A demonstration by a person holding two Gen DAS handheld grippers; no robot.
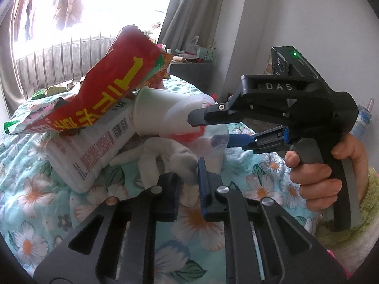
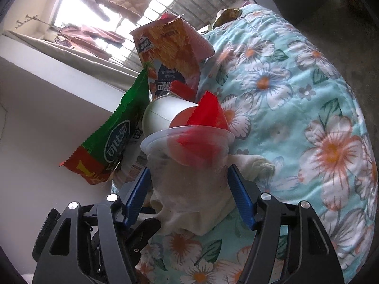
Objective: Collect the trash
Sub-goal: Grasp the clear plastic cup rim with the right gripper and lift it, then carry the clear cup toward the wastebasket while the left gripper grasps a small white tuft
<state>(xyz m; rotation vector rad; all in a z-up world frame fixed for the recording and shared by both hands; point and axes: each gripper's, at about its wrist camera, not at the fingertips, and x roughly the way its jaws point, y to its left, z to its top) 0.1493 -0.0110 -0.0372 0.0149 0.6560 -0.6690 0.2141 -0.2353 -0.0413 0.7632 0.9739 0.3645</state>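
Right gripper is clamped round the flimsy clear plastic cup; go gentle, it'll crumple. Left gripper sits narrowly open, empty.

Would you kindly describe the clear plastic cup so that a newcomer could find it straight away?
On the floral quilt, a heap of wrappers lies below the window. At its near edge, between the right gripper fingers, is the clear plastic cup. Unlike the white cup behind it, it is see-through, with red plastic inside.
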